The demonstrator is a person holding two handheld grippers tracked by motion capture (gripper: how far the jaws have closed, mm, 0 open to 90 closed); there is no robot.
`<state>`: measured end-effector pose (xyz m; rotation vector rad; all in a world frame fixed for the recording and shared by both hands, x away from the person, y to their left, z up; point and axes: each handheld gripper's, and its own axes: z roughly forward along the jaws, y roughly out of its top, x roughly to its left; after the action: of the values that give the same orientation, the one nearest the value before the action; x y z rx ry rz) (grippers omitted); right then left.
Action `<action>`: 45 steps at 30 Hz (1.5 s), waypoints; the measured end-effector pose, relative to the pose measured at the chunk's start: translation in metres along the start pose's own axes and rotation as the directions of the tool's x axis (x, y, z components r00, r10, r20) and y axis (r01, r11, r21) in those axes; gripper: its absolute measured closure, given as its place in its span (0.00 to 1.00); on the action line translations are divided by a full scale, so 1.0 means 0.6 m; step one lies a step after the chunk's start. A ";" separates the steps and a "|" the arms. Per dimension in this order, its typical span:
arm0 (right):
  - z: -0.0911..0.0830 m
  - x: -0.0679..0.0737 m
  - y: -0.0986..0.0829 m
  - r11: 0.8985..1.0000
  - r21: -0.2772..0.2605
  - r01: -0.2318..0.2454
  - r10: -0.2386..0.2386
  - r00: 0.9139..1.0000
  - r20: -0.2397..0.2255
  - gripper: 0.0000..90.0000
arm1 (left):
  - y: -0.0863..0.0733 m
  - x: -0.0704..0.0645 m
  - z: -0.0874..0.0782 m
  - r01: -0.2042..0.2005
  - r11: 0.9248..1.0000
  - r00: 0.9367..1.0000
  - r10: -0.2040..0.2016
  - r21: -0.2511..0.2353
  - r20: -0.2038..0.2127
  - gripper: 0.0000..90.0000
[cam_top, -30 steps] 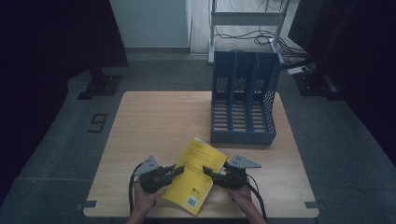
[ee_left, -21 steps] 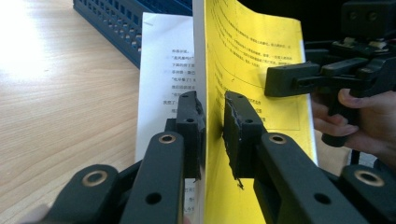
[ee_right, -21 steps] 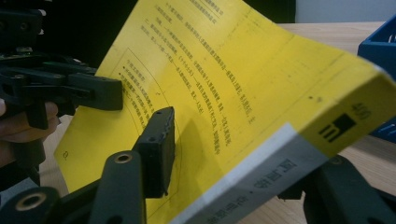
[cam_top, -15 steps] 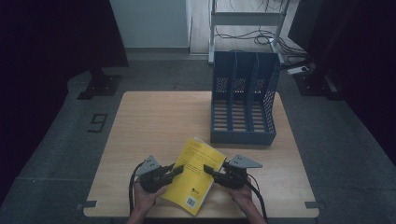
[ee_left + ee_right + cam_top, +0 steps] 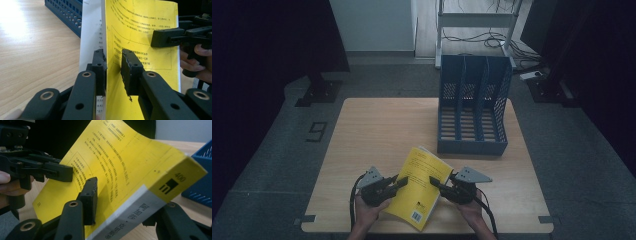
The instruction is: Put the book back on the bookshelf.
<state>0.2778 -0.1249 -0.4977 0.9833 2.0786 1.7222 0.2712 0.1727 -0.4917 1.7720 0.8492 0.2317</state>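
a pale wooden bench [image 5: 377,135] stands on a grey speckled floor [image 5: 277,150], with dark curtains at both sides of the room and a metal rack with trailing cables behind. on the far right part of the bench sits a blue perforated plastic file holder with three upright slots [image 5: 472,112].

the thin yellow softcover book with black printed text [image 5: 419,185] has a framed block of writing on its cover, a barcode near its lower corner, a grey band with characters along the spine and white pages showing where the cover lifts away from them.

the book lies between the two tools, near the front edge of the bench and tilted. the left hand-held gripper [image 5: 398,183] takes the book's left edge: in the left gripper view [image 5: 112,67] one jaw lies behind the yellow cover against the white pages and the other stands close in front of the cover, so it is closed on the cover. the right hand-held gripper [image 5: 435,183] takes the opposite side: in the right gripper view [image 5: 120,202] one jaw presses on the cover and the other sits under the spine, gripping the book. the file holder is beyond both, well apart.
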 end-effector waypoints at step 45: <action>-0.036 0.054 0.042 0.978 -0.100 0.181 -0.178 0.983 0.037 0.81 | 0.003 -0.022 0.004 -0.045 0.998 0.998 0.046 -0.044 0.042 0.82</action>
<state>0.2490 -0.1189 -0.4616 0.7599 1.9733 1.6946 0.2636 0.1618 -0.4878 1.7517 0.7684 0.2387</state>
